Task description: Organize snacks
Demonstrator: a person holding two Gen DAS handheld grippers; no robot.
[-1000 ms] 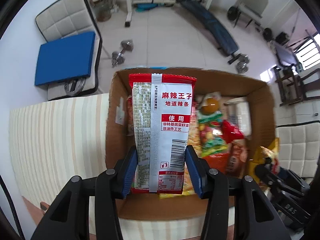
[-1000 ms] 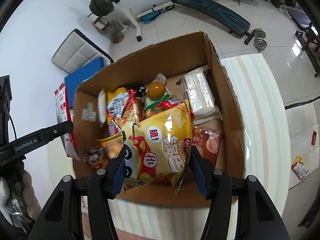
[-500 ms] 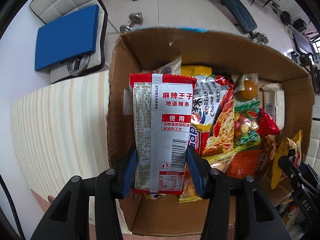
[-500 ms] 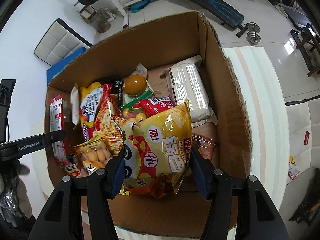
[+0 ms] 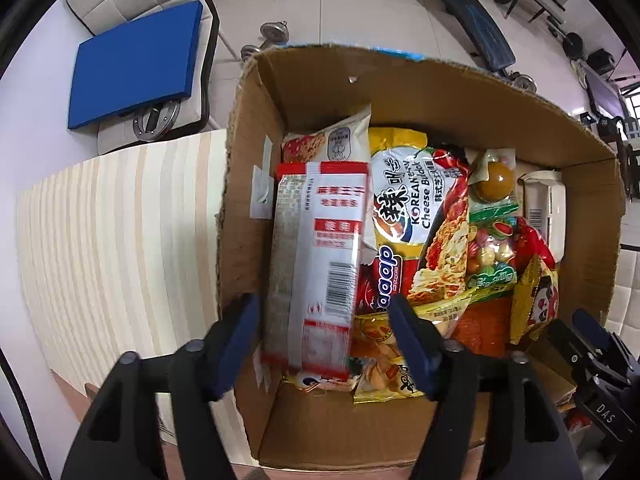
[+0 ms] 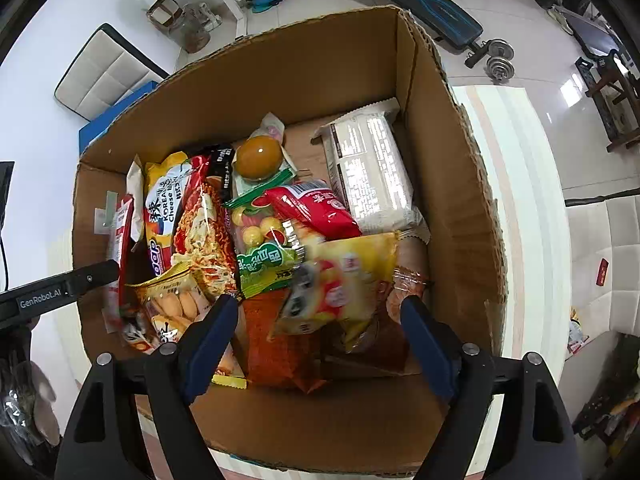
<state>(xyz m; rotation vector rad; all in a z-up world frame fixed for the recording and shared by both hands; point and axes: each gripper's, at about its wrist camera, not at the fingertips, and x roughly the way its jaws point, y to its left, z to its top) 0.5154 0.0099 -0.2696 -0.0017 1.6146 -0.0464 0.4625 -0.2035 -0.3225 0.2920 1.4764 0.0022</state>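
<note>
The red-and-white spicy strip packet (image 5: 316, 264) sits between our left tool's (image 5: 324, 344) spread jaws, no longer gripped as far as we can judge; it stands on edge just inside the cardboard box's (image 5: 248, 200) left wall, blurred as if dropping. In the right view our right tool (image 6: 316, 336) is also spread wide, and the yellow chip bag (image 6: 344, 276) lies blurred between its jaws on top of the pile, by an orange-red packet (image 6: 280, 344). Beside these, the box holds Korean cheese noodles (image 5: 416, 216), a green candy bag (image 6: 264, 256), a packaged braised egg (image 6: 258, 156) and a white wafer pack (image 6: 368, 176). The box rests on a striped tabletop (image 5: 120, 240). We judge the main risks to be the upright packet tipping over, since only the wall and its neighbours prop it, and the slick chip bag sliding off the heap.
</note>
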